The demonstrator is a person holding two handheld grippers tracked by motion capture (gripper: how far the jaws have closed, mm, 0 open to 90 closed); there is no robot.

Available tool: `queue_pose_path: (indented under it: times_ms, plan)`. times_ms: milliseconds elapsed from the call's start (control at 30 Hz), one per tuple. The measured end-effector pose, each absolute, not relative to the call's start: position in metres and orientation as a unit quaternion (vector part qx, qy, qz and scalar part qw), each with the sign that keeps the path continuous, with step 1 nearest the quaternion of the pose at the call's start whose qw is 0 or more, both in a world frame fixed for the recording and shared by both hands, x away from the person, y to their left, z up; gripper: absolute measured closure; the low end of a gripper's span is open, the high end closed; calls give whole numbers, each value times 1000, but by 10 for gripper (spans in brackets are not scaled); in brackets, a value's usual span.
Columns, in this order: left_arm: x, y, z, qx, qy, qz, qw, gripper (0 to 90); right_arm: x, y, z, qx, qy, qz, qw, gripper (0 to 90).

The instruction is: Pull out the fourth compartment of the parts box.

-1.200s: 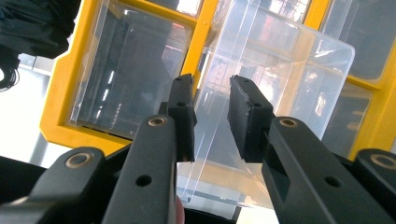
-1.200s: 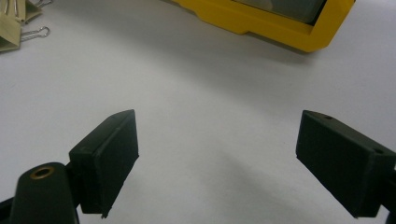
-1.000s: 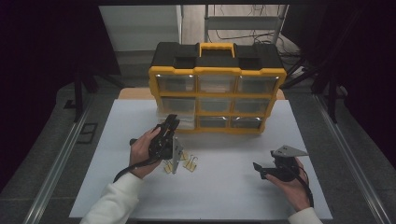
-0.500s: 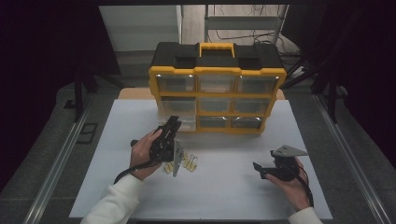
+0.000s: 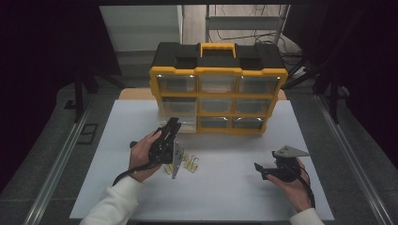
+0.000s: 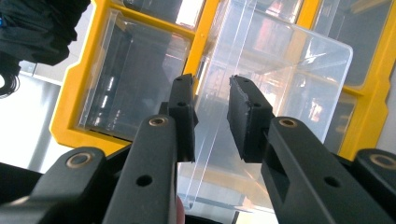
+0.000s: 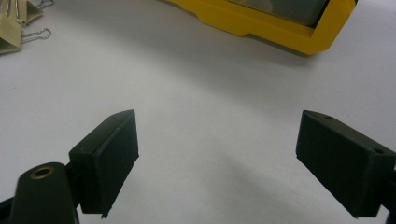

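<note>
My right tool [image 5: 264, 169] sits nearest me on the white worktop [image 5: 234, 197], jaws spread wide with bare surface between them. Further in, a few tan binder clips [image 5: 190, 163] lie just beside my left tool [image 6: 211, 116]. Its jaws are parted, neither pad touching the front wall of a clear plastic drawer [image 6: 275, 88] standing between them. That drawer is pulled out from the yellow-and-black organiser [image 5: 218, 89] at the far edge.

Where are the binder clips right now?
In the high view the binder clips lie on the white table, left of centre, just beside the left hand-held gripper and in front of the yellow drawer organizer.
</note>
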State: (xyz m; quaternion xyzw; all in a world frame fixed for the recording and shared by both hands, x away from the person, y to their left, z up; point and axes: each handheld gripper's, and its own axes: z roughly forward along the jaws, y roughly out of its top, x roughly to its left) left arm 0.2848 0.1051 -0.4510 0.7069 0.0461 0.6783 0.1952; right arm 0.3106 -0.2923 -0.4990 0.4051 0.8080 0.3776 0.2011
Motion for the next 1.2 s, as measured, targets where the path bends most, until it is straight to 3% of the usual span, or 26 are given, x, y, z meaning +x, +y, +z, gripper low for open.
queue_pose_path:
  times_ms: [900, 1200]
  plan:
    - [283, 104, -455, 715, 39, 669, 198, 704, 311, -291, -500, 403, 810, 376, 199, 136]
    - [285, 108, -451, 741, 52, 625, 241, 522, 311, -292, -500, 403, 810, 376, 199, 136]
